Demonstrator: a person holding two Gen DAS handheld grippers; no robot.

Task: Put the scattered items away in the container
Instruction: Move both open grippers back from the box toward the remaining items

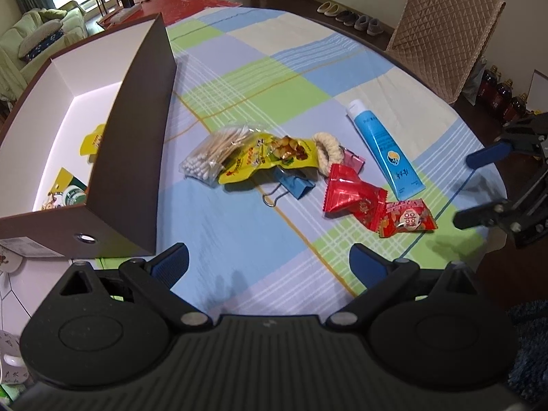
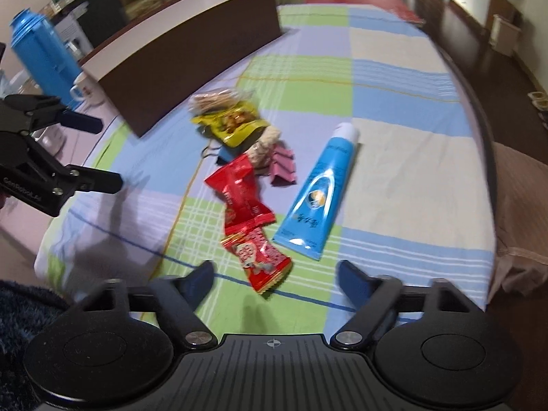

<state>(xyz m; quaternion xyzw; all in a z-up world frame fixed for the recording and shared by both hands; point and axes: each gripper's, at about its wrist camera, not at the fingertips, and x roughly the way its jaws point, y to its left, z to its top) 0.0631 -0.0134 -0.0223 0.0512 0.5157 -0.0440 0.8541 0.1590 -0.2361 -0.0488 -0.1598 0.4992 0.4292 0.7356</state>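
Observation:
A brown box (image 1: 137, 130) with a white inside stands at the table's left; a yellow packet (image 1: 90, 140) and a green-and-white packet (image 1: 68, 195) lie in it. Scattered on the checked cloth are a cotton swab bag (image 1: 212, 154), a yellow snack packet (image 1: 267, 157), a rope ring (image 1: 327, 152), a pink clip (image 1: 354, 162), a blue binder clip (image 1: 291, 185), two red candy packets (image 1: 349, 195) (image 1: 407, 221) and a blue tube (image 1: 385, 147). My left gripper (image 1: 270, 260) hangs open beside the box's near corner. My right gripper (image 2: 277, 274) is open just short of the nearer red candy packet (image 2: 260, 260).
A blue thermos (image 2: 41, 51) and a mug (image 2: 85, 92) stand behind the box (image 2: 191, 68). A quilted chair (image 1: 445, 27) sits at the table's far side, with bottles (image 1: 500, 96) on the floor. The blue tube (image 2: 318, 198) lies right of the pile. The table edge curves close on the right.

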